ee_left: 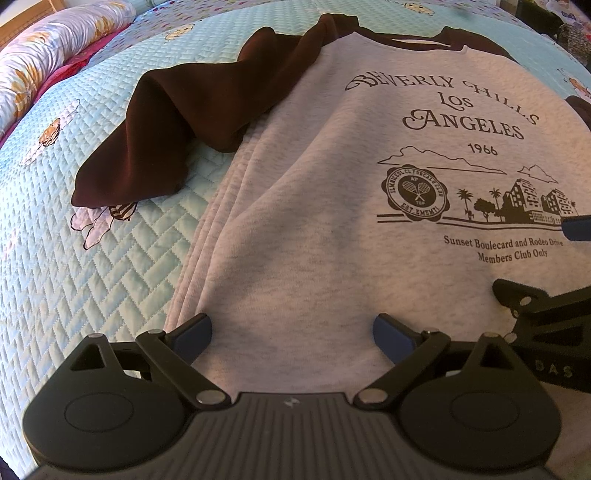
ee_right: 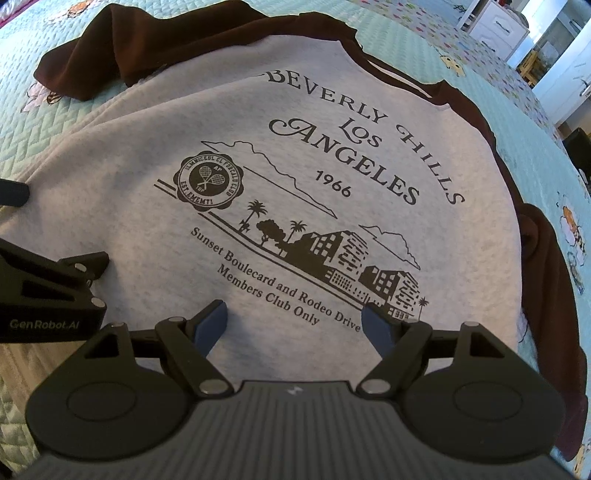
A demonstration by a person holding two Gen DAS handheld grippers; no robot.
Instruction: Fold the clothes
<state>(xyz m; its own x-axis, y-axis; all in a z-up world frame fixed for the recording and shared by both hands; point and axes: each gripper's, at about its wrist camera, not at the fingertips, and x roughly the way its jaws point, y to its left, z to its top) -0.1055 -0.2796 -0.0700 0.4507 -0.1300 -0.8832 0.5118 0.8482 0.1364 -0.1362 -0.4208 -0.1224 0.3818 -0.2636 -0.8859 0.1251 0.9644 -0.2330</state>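
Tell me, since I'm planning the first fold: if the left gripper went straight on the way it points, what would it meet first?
Probably the grey body of the sweatshirt, which fills the space ahead of the open left gripper. The brown sleeve lies off to its left, out of that line. Height above the cloth is unclear.

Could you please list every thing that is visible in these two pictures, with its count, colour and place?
sweatshirt: one, grey body with dark brown sleeves and a dark "Beverly Hills Los Angeles 1966" print, lying front up on the bed.
left-hand sleeve: one, dark brown, bunched on the quilt beside the body.
quilt: one, light blue with bee and flower pictures, under the sweatshirt.
rolled bedding: one, pale floral, at the far left edge of the bed.
white cabinet: one, beyond the bed, top right of the right wrist view.
left gripper: one, black with blue pads, open above the lower grey body.
right gripper: one, black with blue pads, open over the print's lower edge.
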